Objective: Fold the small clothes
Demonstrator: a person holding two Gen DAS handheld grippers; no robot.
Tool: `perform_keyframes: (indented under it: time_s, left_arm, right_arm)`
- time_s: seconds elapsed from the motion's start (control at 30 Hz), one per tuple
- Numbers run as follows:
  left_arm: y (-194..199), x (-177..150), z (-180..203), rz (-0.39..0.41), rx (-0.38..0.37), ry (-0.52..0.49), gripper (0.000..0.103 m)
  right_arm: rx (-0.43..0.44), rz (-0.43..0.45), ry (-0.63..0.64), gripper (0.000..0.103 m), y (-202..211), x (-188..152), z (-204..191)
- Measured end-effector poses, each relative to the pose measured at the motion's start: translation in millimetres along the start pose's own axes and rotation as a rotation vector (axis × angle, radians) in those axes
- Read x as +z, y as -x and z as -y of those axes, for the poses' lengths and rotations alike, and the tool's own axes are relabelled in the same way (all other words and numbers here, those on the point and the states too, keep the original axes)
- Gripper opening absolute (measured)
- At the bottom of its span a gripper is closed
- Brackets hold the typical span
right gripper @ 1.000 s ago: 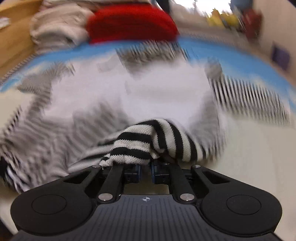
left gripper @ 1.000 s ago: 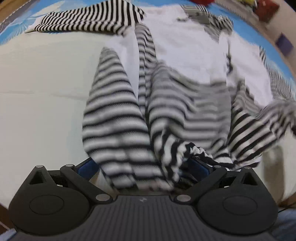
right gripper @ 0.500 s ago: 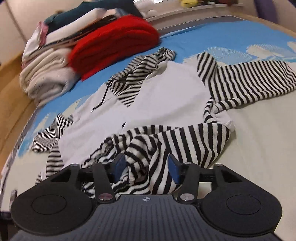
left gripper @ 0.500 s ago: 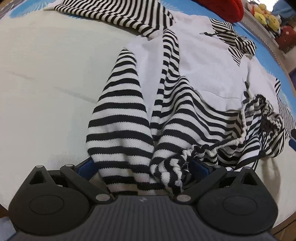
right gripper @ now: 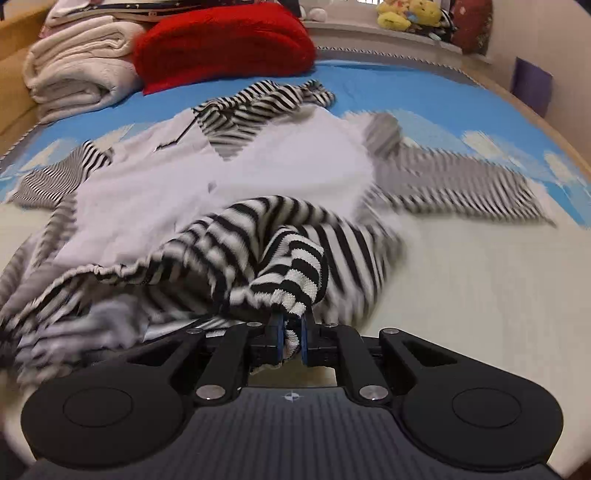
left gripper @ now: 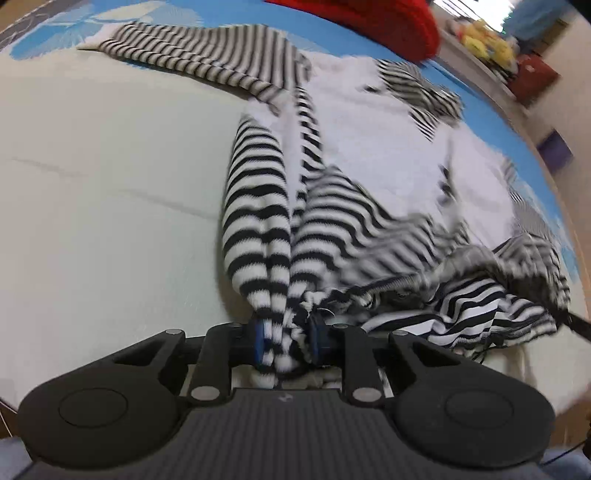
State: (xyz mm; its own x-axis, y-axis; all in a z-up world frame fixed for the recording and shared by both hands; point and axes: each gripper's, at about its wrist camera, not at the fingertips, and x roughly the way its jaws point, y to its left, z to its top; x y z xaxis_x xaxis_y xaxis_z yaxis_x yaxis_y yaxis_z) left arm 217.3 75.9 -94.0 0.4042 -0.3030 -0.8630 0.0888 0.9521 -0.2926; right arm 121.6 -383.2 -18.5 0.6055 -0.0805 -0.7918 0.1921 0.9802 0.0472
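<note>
Striped black-and-white knit with a plain white front panel: the small garment (right gripper: 280,173) lies spread on the bed (left gripper: 110,177), collar end far, hem end near. Bed cover is pale cream near, blue with white cloud-like print far.

Left hand-held gripper (left gripper: 287,341): jaws have just been closing, now clamped on a bunched striped fold at the garment's near left hem; blue pads (left gripper: 259,341) press the cloth from both sides. Cloth rises from the bed into the grip, two striped lobes hanging just beyond the jaws. Left sleeve (left gripper: 199,62) lies flat, stretched far-left across the cover.

Right hand-held gripper (right gripper: 291,341): jaws have just been closing, nearly together, pinching a thin striped edge with white ribbed trim at the near right hem. Hem between the two grips sags, gathered edge visible in the right wrist view. Right sleeve (right gripper: 469,192) stretched out to the right, blurred.

Both views blur heavily across the garment's middle.

Far side of bed: red folded knit (right gripper: 225,40) just beyond the collar, stack of cream folded towels or blankets (right gripper: 77,70) touching its left side. Yellow plush toys (right gripper: 406,14) on a ledge behind, well apart from the garment. Purple square thing (right gripper: 532,88) against the far-right wall; cannot tell what it is.
</note>
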Motion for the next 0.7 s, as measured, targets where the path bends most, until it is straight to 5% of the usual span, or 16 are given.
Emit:
perform_keyframes:
  time_s: [0.13, 0.23, 0.3, 0.37, 0.5, 0.63, 0.7]
  left_arm:
    - [12, -25, 6, -0.026, -0.032, -0.054, 0.026]
    - [8, -33, 2, -0.060, 0.010, -0.035, 0.052]
    - [15, -34, -5, -0.041, -0.001, -0.008, 0.076]
    - [27, -30, -13, -0.017, -0.036, 0.044, 0.085]
    - [35, -16, -22, 0.019, -0.113, 0.137, 0.090]
    - [-5, 0, -16, -0.102, -0.025, 0.184, 0.087]
    - [-21, -2, -1, -0.168, 0.033, 0.123, 0.045]
  right_arm:
    - [-0.020, -0.089, 0.077, 0.008, 27, -78, 11]
    - [-0.017, -0.225, 0.141, 0.015, 12, -108, 4]
    - [-0.026, -0.188, 0.123, 0.035, 23, -106, 2]
    - [0.023, -0.085, 0.047, 0.069, 45, -96, 10]
    - [0.130, 0.010, -0.224, 0.073, 55, -70, 40]
    - [0.008, -0.107, -0.424, 0.074, -10, -51, 46]
    - [0.006, -0.221, -0.325, 0.050, -37, -55, 31]
